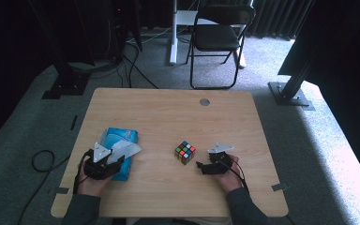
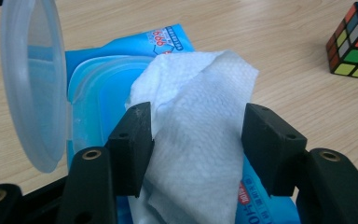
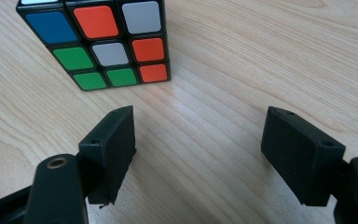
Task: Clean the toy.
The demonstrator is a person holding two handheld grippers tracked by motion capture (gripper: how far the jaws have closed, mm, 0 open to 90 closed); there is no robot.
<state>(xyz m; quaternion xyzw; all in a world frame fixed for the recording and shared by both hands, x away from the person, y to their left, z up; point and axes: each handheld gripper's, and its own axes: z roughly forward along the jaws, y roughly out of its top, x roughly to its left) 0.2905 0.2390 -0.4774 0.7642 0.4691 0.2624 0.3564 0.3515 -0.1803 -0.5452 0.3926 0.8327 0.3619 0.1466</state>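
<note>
Currently the left gripper [image 1: 108,161] sits over the near end of a blue wet-wipe pack [image 1: 120,140] that lies on the left half of the tabletop [image 1: 168,112]. In the left gripper view the pack's clear round lid [image 2: 30,84] stands hinged open at the left, and a white wipe [image 2: 200,126] rises out of the opening beneath it. The wipe passes between the two black fingers [image 2: 133,144] of this gripper; the left one touches the sheet's edge, while the right one stands just clear of it, so the fingers are spread and not clenched on the wipe. In the high view the wipe [image 1: 126,150] shows as a pale flap above the pack, beside the gripper's grey plate.

A scrambled puzzle cube [image 1: 185,152] rests on the tabletop near the centre, well apart from the pack and to the right of it. The right gripper [image 1: 205,168] lies low on the tabletop just beside the cube, on its right, pointing toward it. In the right gripper view its fingers [image 3: 109,149] are spread wide with bare wood between them, grasping nothing; the cube [image 3: 98,42] stands just beyond the left fingertip, apart from it. Whether this gripper's underside actually rests on the wood is hard to tell from the high view. The person's hand [image 1: 229,176] holds it from behind.
</note>
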